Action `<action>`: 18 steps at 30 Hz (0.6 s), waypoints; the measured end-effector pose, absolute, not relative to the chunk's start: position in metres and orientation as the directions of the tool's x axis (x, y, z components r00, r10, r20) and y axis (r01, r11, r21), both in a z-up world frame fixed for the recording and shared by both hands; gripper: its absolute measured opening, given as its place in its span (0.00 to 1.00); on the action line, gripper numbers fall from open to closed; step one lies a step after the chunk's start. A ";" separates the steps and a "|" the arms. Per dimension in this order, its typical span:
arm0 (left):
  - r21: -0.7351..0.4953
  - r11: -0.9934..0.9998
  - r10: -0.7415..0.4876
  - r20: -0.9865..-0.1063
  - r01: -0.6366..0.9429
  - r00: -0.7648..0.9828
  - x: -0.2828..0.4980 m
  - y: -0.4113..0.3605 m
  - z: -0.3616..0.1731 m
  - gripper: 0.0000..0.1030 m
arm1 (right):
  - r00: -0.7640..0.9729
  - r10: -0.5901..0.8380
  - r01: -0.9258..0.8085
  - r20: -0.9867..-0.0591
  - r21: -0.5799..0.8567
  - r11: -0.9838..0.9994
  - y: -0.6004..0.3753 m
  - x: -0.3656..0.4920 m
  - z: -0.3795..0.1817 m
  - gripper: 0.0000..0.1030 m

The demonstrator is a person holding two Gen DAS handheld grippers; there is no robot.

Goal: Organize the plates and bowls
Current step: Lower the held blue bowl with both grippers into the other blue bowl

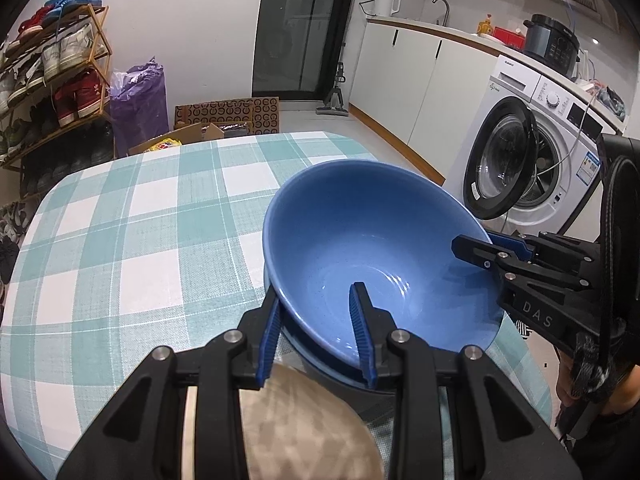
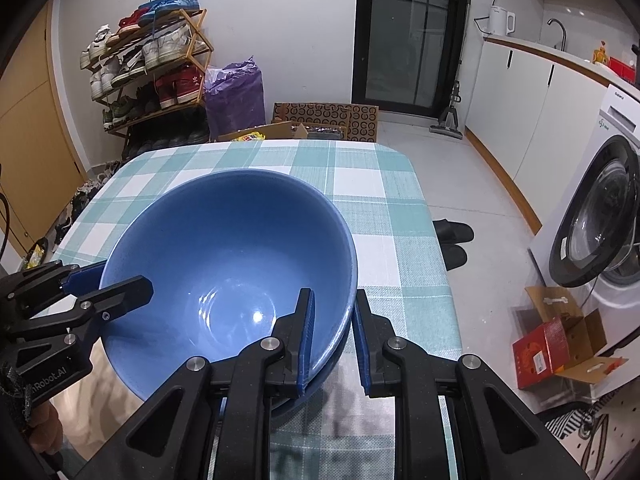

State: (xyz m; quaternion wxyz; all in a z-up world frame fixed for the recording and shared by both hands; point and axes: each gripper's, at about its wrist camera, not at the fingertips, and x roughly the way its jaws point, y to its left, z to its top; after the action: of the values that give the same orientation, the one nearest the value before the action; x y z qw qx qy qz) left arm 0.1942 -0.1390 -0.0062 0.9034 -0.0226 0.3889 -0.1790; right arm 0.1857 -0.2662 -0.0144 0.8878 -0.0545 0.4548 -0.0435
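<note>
a: start at the fingers. what's the left gripper [image 1: 318,334] doing?

b: its two blue pads straddle the near rim of the blue bowl [image 1: 376,256], one pad outside the wall, one inside. a gap shows between the inner pad and the wall, so i can't tell whether it's pinching yet or just bracketing.

a: and the right gripper [image 2: 334,338]?

b: same story on the opposite rim: one pad inside the blue bowl [image 2: 228,264], one outside. the inner pad looks to lie against the wall, the outer stands just off it. parted around the rim, not visibly clamped.

a: so where does the bowl lie from each?

b: straight ahead of both, between them, with neither gripper nearer. it's round, so no long axis. it tilts and sits nested in a lower bowl [image 1: 340,368], whose darker rim peeks out beneath. i'd judge the coming move hinges on whether the top bowl settles level into that one.

a: counts?

b: two bowls visible, stacked, near the right edge of the checked tablecloth [image 1: 132,224]. one pale round plate [image 1: 304,428] under the left gripper, mostly hidden. two grippers.
</note>
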 end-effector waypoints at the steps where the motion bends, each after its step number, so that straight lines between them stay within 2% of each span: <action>1: -0.179 0.935 -0.341 -0.695 0.306 0.633 0.194 -0.139 -0.006 0.31 | 0.582 -0.128 0.027 -0.803 -0.138 0.990 -0.266 0.185 -0.015 0.18; 13: -0.175 0.935 -0.340 -0.695 0.310 0.633 0.194 -0.137 -0.006 0.32 | 0.582 -0.106 0.017 -0.806 -0.118 0.993 -0.268 0.180 -0.018 0.22; 18: -0.198 0.935 -0.344 -0.710 0.294 0.615 0.198 -0.132 -0.006 0.33 | 0.574 -0.040 0.016 -0.818 -0.037 0.999 -0.273 0.179 -0.017 0.30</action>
State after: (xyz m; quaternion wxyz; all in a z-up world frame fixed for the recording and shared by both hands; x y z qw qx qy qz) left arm 0.1981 -0.1319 -0.0063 0.8980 -0.0306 0.4013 -0.1776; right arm 0.1792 -0.2733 -0.0170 0.8870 -0.0129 0.4613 -0.0156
